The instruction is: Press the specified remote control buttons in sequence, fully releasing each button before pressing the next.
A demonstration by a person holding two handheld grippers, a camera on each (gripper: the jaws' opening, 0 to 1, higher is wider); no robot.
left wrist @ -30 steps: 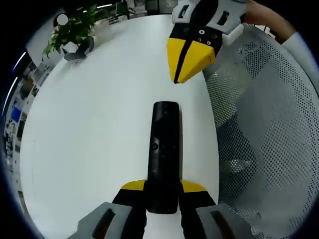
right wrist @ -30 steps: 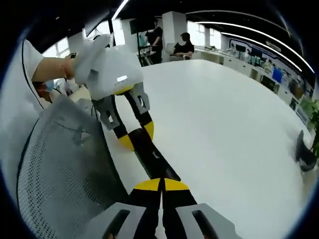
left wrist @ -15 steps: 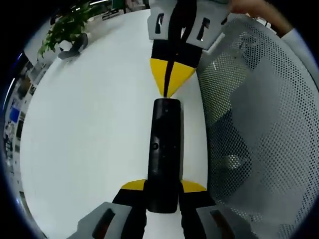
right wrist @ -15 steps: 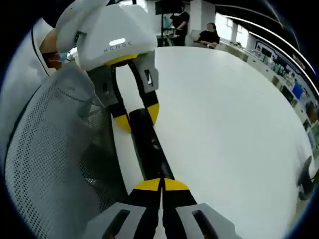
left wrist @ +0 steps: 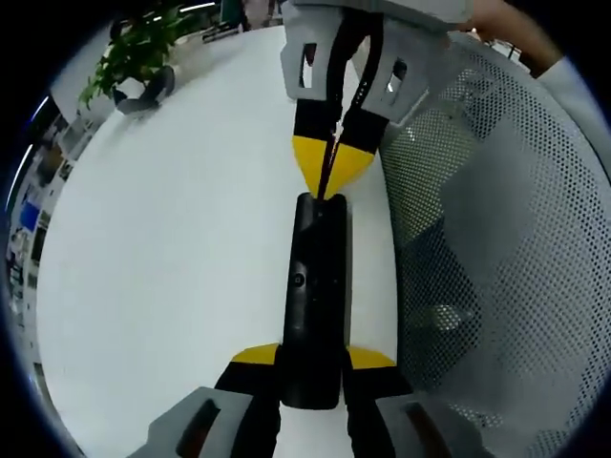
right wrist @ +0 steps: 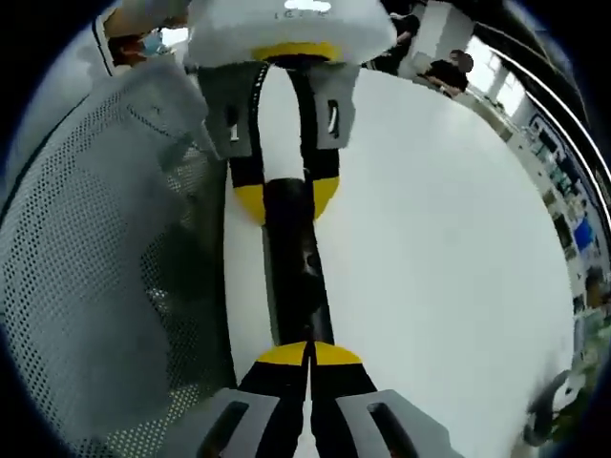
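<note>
Over white table [left wrist: 172,239] — left tool [left wrist: 313,361] pinching black remote [left wrist: 315,286], right tool [left wrist: 326,183] pressed together, tip on remote's far end.

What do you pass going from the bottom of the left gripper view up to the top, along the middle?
Left gripper, jaws clamped on the near end of the black remote control → right gripper, jaws shut, tip at the remote's far end → white table beyond.
</note>
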